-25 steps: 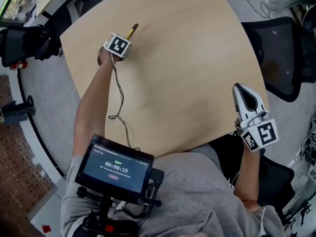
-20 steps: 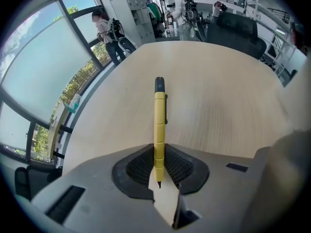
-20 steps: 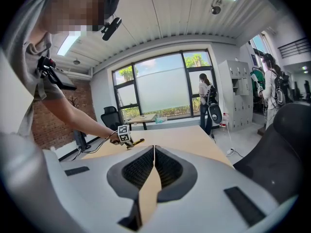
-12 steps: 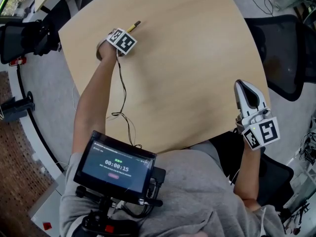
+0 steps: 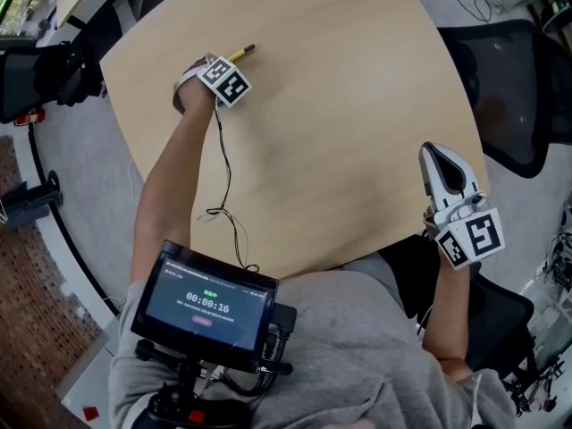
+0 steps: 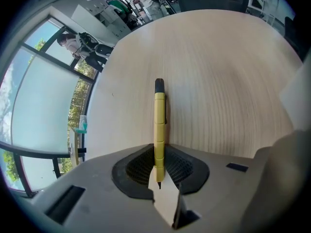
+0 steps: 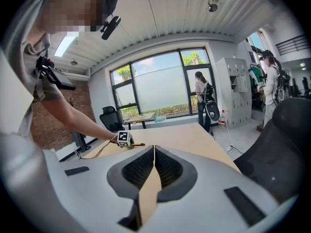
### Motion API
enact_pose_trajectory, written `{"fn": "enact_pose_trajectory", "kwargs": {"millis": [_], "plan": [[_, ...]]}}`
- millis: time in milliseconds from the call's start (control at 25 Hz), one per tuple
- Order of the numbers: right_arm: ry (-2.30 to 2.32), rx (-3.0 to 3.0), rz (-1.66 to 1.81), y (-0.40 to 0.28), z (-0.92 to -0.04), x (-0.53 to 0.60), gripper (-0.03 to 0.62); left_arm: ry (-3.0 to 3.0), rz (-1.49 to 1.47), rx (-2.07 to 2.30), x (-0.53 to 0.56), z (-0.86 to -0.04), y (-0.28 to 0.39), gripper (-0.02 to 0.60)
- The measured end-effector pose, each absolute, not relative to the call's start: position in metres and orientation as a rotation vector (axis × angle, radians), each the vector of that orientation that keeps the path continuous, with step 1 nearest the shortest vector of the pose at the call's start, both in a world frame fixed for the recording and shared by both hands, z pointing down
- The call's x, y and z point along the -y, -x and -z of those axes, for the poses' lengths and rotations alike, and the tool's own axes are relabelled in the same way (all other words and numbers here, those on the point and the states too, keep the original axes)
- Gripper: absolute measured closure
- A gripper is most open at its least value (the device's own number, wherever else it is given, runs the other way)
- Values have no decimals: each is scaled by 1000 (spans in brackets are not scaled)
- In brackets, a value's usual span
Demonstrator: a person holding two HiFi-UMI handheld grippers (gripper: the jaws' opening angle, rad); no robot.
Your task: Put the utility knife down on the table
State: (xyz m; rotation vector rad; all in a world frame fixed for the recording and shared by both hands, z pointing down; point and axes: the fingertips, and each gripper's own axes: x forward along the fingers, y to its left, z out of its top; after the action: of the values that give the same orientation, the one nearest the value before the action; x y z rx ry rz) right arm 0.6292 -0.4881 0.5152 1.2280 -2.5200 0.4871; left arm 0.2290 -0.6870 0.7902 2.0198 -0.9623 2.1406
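left gripper (image 6: 158, 173): jaws pinch yellow utility knife (image 6: 159, 130) over table (image 6: 228, 76) | right gripper (image 7: 153, 153): jaws pressed together, empty

The utility knife (image 6: 159, 130) is yellow with black, the table (image 6: 223, 81) pale wood-grain.

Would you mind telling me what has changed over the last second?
The left hand-held gripper has rolled at the wrist: its marker cube has turned and slid slightly rightward in the head view. It stays shut on the utility knife; nothing was let go. The right hand-held gripper stayed put by the near edge of the table, shut and empty.
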Motion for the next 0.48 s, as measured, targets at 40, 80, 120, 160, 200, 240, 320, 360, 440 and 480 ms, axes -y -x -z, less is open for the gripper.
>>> {"fn": "enact_pose_trajectory", "kwargs": {"millis": [40,80,120,160,200,240,320,360,440,480], "plan": [[-1228,2520,-488,-630,-515,488,583,-2021,-2159,965,687,-790,-229,524],[-1229,2521,-488,-630,-515,488,583,-2022,-2179,968,687,-790,-229,525],[-1229,2522,-489,-630,-516,488,583,-2022,-2200,972,687,-791,-229,525],[-1230,2523,-490,-630,-516,488,583,-2022,-2219,976,686,-791,-229,524],[-1230,2523,-491,-630,-516,488,584,-2022,-2237,980,686,-791,-229,523],[-1229,2524,-492,-630,-516,487,583,-2022,-2252,983,686,-791,-229,524],[-1229,2526,-494,-630,-516,486,583,-2025,-2274,984,685,-792,-229,523],[-1229,2526,-496,-630,-516,486,584,-2026,-2281,982,684,-792,-229,523],[-1231,2527,-497,-630,-515,485,583,-2031,-2292,979,684,-792,-230,524],[-1232,2527,-497,-630,-515,485,583,-2034,-2297,978,684,-791,-230,523]]}}
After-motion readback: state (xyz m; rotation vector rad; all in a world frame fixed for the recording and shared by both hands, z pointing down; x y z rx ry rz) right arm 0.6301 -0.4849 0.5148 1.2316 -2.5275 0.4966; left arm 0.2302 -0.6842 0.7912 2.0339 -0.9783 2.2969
